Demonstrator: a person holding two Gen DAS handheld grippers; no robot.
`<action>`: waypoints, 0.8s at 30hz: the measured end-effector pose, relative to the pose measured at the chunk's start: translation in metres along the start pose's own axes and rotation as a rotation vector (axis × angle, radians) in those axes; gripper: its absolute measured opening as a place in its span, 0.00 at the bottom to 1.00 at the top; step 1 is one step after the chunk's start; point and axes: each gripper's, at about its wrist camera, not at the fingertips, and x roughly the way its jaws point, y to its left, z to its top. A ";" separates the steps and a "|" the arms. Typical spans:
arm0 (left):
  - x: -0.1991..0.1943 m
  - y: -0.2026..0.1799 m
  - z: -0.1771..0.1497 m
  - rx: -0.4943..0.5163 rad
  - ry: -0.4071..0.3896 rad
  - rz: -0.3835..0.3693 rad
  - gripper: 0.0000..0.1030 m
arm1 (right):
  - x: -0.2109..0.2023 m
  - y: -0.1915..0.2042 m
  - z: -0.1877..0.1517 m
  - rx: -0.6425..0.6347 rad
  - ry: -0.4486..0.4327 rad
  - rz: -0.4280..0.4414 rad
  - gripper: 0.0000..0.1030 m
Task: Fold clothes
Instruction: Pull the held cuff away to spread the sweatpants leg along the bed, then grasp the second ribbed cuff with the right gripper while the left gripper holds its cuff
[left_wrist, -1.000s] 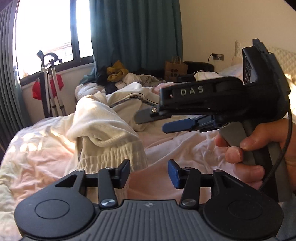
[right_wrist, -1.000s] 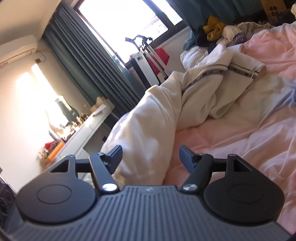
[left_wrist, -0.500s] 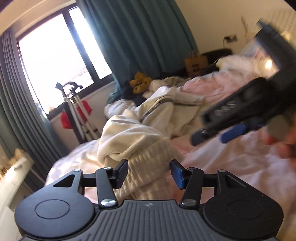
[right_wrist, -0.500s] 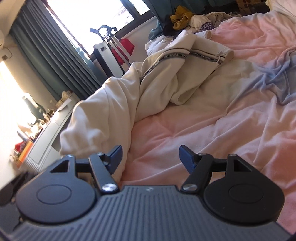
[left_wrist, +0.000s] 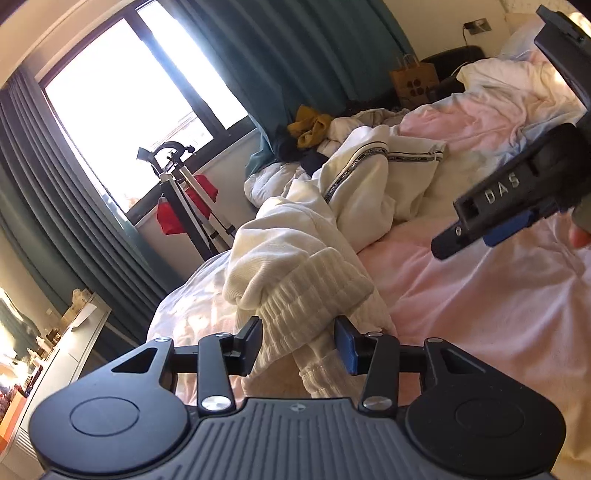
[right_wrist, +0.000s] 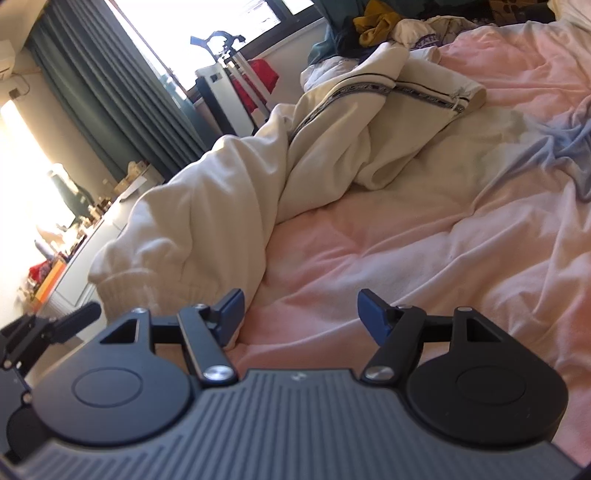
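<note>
Setting: bedroom, bed (right_wrist: 461, 236) covered by a rumpled pink sheet, daylight from a window (left_wrist: 122, 110) flanked by dark teal curtains (left_wrist: 295, 51).
Clothes: cream sweatpants (left_wrist: 332, 229) lying crumpled across the left half of the bed, a dark patterned stripe running down one leg, ribbed cuff (left_wrist: 314, 291) at the near end.
Left gripper (left_wrist: 299, 341): fingers apart, one on each side of the ribbed cuff, cloth filling the gap between them; contact with the cloth hard to judge, not pinched flat.
Right gripper (right_wrist: 299, 312): fingers wide apart, hovering low over bare pink sheet just right of the sweatpants' near end, holding nothing; left finger (right_wrist: 231, 310) just beside the cloth edge.
Right gripper from the left view (left_wrist: 476, 232): black body lettered "DAS", above the sheet at the right, well apart from the cuff.
Far end of bed: heap of other clothes (left_wrist: 314, 127), mustard yellow piece on top.
By the window: tripod (left_wrist: 184, 195) with something red behind it.
Far wall: brown paper bag (left_wrist: 413, 79).
</note>
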 end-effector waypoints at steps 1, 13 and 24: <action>0.002 -0.002 0.000 0.013 -0.003 0.013 0.45 | 0.001 0.003 -0.001 -0.014 0.004 -0.001 0.69; 0.056 0.052 0.033 -0.270 -0.086 0.131 0.16 | 0.021 0.041 -0.037 -0.220 0.044 0.054 0.69; 0.064 0.210 -0.027 -0.950 -0.171 0.190 0.08 | 0.056 0.098 -0.053 -0.282 0.040 0.197 0.69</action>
